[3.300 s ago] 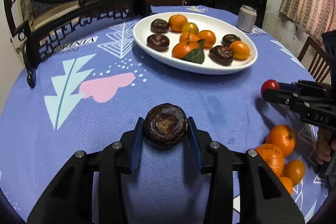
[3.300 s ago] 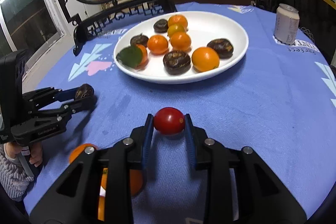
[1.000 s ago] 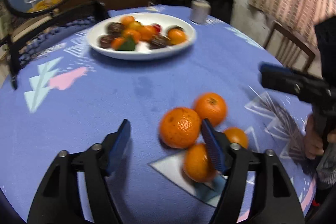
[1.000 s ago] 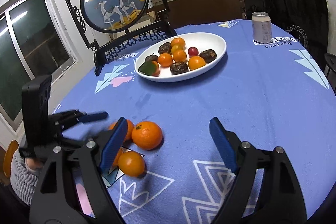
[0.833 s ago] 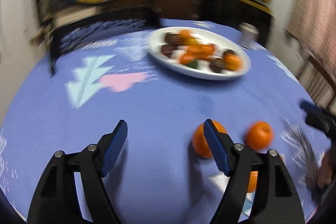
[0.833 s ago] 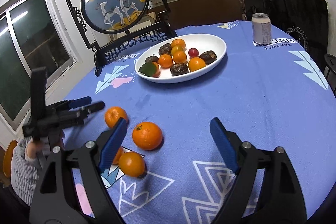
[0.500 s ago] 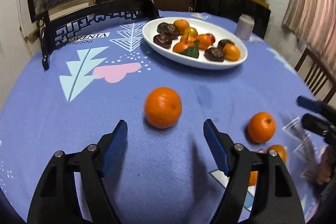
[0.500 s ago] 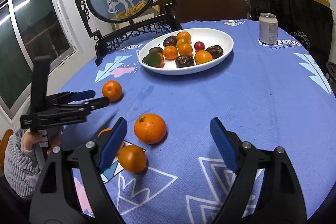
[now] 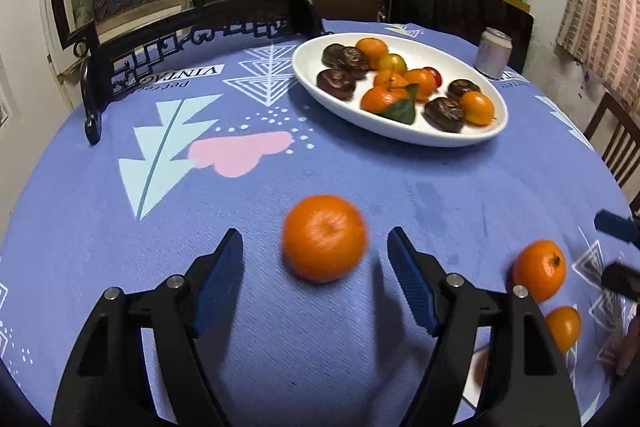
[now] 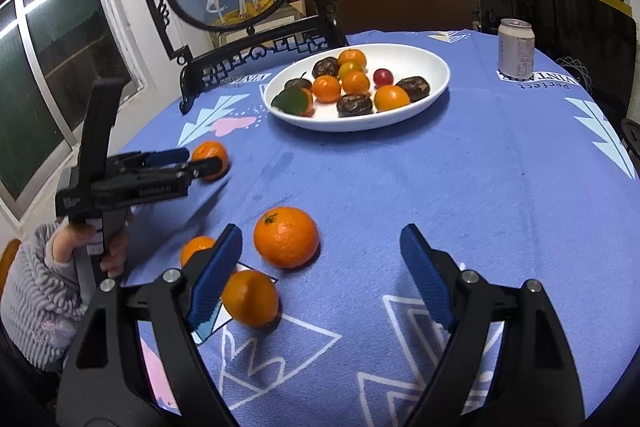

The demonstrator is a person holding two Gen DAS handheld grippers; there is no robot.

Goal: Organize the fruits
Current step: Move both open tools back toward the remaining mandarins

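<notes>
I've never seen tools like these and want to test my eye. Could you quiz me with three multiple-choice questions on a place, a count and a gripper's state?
1. Where does the silver drinks can stand?
A) on the white oval plate
B) on the blue patterned tablecloth, beside the plate
C) in a gripper

2. How many small red fruits lie on the plate?
A) none
B) one
C) four

3. The left gripper is:
A) shut on a leaf
B) shut, empty
C) open around a loose orange mandarin

Answers: B, the can stands on cloth. B, only one red fruit shows among the orange and dark ones. C, gaps show on both sides of the mandarin.
</notes>
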